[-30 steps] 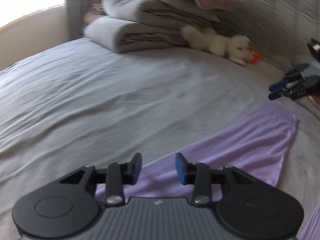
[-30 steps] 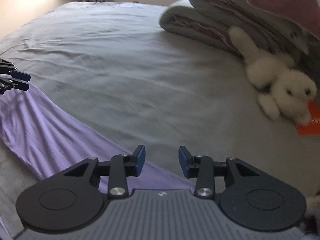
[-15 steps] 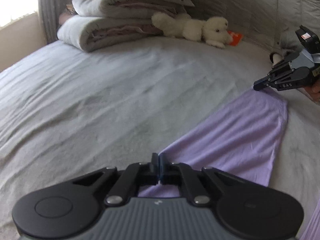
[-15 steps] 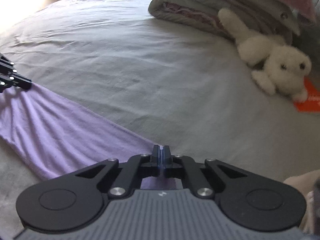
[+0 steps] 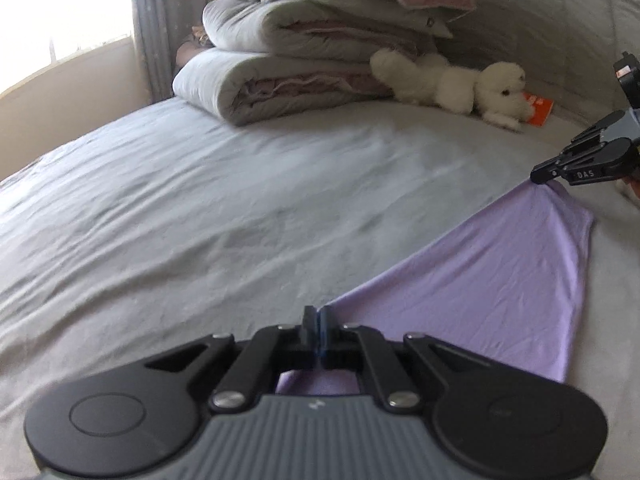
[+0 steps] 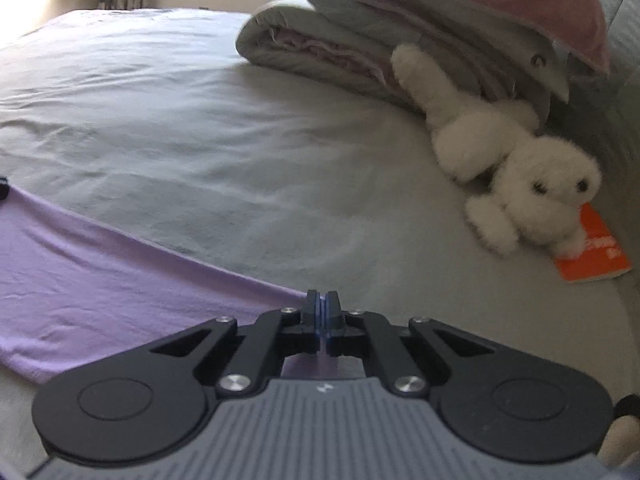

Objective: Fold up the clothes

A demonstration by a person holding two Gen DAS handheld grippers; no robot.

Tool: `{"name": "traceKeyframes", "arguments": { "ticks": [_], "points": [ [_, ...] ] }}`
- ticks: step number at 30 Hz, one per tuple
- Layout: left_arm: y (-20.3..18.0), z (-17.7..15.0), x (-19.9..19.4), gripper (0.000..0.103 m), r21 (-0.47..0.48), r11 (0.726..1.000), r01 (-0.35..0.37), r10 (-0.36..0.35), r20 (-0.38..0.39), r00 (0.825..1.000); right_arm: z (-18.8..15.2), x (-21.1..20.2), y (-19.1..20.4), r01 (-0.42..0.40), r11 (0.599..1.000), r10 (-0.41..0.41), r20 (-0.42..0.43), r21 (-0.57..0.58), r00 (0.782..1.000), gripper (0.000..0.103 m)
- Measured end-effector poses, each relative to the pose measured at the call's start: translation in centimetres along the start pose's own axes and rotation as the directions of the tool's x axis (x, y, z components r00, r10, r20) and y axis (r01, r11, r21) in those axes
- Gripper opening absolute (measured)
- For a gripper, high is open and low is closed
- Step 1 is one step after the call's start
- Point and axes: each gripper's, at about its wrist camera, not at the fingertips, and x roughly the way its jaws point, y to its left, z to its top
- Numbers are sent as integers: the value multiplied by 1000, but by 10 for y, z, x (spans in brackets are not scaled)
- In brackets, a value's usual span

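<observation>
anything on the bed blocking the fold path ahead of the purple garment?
Nothing visible. Both tools, left and right, are shut on corners of the purple garment, and the grey sheet ahead is bare. The plush toy and folded duvets sit far back by the headboard.

- My left hand-held gripper (image 5: 318, 322) is of matt black plastic, with a ribbed grey body and small shiny metal screws; its blue pads look like rubber.
- My right hand-held gripper (image 6: 321, 305) has the same matt black plastic, the same grey ribs and bright metal screws.
- The lilac garment (image 5: 488, 296) is thin, smooth cloth with fine soft creases.
- The bed sheet (image 5: 200, 216) is matt grey cloth, lightly wrinkled.
- The folded duvets (image 5: 288, 80) are thick, puffy cloth, grey outside and pink inside.
- The plush toy (image 6: 516, 184) has white, fluffy, rough pile.
- The orange booklet (image 6: 596, 252) looks like smooth paper.
</observation>
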Motion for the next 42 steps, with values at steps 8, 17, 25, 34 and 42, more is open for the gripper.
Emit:
{"name": "traceKeyframes", "arguments": {
  "ticks": [8, 17, 25, 34, 42],
  "points": [
    [7, 4, -15, 31, -94, 995, 17, -17, 4, 1000, -2, -8, -4, 22, 993, -22, -4, 120, 1000, 34],
    [35, -17, -85, 42, -228, 973, 39, -29, 50, 998, -34, -41, -21, -41, 938, 61, -50, 343, 997, 44],
    [86, -65, -152, 51, -337, 936, -106, 116, 10, 993, -35, -55, -4, -46, 937, 68, -52, 346, 996, 32],
    [155, -119, -205, 52, -406, 863, -301, 290, -90, 953, 8, -70, 74, -244, 949, 249, 2, 197, 969, 38],
    [205, -151, -232, 54, -442, 802, -402, 376, -150, 914, 51, -68, 190, -447, 895, 446, 16, 13, 895, 42]
  ]
}}
